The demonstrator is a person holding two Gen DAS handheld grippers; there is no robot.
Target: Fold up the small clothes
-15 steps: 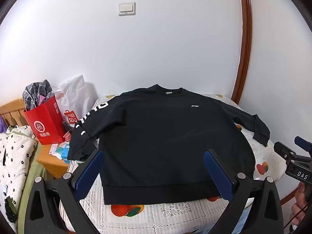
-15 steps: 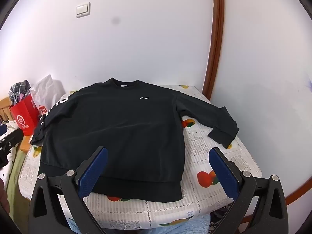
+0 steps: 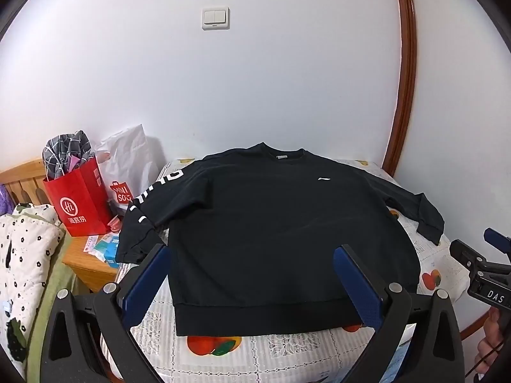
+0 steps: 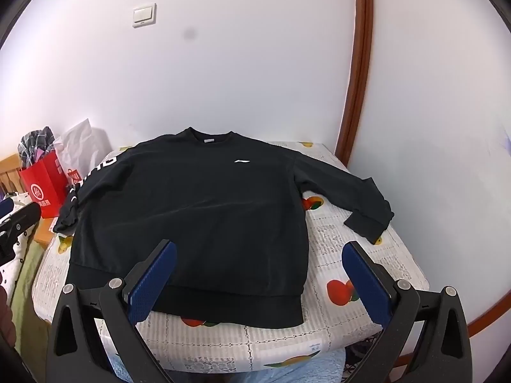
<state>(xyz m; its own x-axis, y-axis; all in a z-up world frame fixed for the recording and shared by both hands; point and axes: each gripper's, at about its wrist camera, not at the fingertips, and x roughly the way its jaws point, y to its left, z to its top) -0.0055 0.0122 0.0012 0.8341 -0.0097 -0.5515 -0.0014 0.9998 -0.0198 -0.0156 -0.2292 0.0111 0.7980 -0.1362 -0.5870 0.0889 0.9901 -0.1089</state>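
A black sweatshirt (image 3: 281,233) is laid flat, front up, on a table covered with a fruit-printed cloth (image 4: 345,255). Its collar is turned toward the far edge, by the white wall, and its hem lies along the near edge. A small white logo (image 4: 241,161) is seen on the chest. One sleeve (image 4: 345,191) is spread out toward the right edge, with its cuff resting on the cloth near that edge. The other sleeve (image 3: 150,210), printed with white letters, is draped over the left edge, and its cuff hangs past the table.

The left gripper (image 3: 252,284) is held above the near edge, over the hem, its jaws spread wide with nothing between them. The right gripper (image 4: 258,284) is likewise held above the near edge, toward the right corner, its jaws wide apart and gripping nothing. Neither gripper is seen to touch the sweatshirt. Blue pads (image 3: 357,287) line the fingers.

Beyond the left edge, a red bag (image 3: 80,201) and a white bag (image 3: 127,162) are stood on a wooden stand (image 3: 86,265). A light switch (image 3: 216,18) is mounted on the wall, and a brown wooden frame (image 4: 357,70) runs up it at the right.
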